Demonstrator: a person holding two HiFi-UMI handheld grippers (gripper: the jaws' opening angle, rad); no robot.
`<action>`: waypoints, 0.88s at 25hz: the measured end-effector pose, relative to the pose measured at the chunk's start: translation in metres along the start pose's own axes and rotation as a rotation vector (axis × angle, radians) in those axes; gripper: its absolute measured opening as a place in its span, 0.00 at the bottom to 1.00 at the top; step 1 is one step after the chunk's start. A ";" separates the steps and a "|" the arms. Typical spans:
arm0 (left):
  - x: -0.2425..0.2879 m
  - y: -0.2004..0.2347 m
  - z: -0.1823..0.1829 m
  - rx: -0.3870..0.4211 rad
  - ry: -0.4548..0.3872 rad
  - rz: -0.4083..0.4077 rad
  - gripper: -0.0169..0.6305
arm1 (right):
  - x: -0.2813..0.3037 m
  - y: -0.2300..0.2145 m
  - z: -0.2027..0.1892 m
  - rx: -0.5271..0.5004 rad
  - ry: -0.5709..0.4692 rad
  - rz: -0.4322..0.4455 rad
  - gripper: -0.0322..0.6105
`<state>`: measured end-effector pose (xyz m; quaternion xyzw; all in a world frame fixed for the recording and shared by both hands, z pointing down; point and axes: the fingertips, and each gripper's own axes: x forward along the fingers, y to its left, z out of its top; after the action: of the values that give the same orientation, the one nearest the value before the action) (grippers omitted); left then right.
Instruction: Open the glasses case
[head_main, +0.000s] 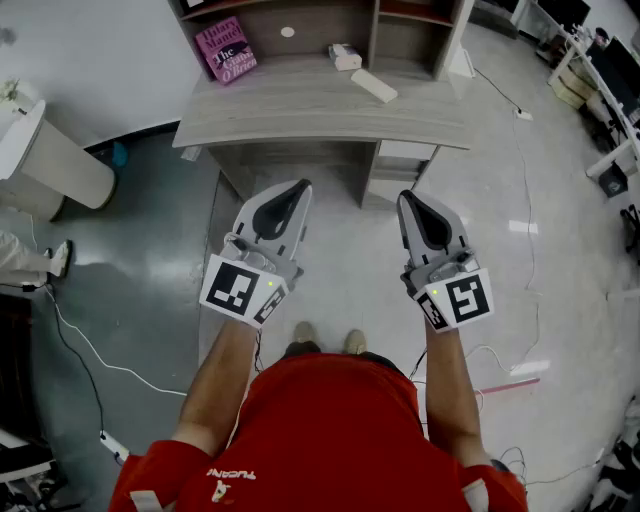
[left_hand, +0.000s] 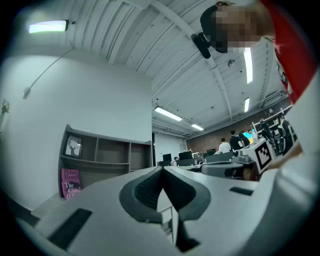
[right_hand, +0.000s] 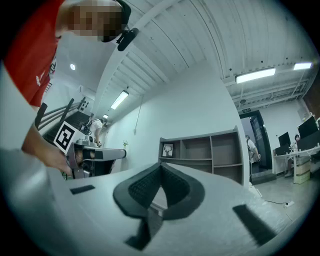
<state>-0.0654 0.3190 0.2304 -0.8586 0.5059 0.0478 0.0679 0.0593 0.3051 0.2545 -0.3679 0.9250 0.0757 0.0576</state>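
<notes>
A white oblong case, which looks like the glasses case, lies on the grey desk near its back right. It does not show in either gripper view. My left gripper and right gripper are held side by side in front of the desk, short of its front edge and apart from the case. Both point forward and slightly up. In the left gripper view the left gripper has its jaws together with nothing between them. The right gripper in its own view is likewise shut and empty.
A pink book leans at the desk's back left under the shelf unit, and a small white box sits beside the case. A white bin stands on the floor at left. Cables run across the grey floor.
</notes>
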 end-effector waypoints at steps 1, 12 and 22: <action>0.000 -0.001 0.000 0.001 0.000 0.002 0.04 | -0.001 0.000 0.000 0.003 -0.002 0.005 0.05; 0.021 -0.019 -0.006 -0.005 0.007 0.031 0.04 | -0.020 -0.017 -0.002 0.017 -0.013 0.039 0.06; 0.055 -0.033 -0.031 0.010 0.039 0.069 0.04 | -0.028 -0.057 -0.023 0.025 -0.008 0.079 0.06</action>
<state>-0.0093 0.2823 0.2546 -0.8410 0.5367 0.0309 0.0608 0.1176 0.2792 0.2759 -0.3299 0.9395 0.0679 0.0625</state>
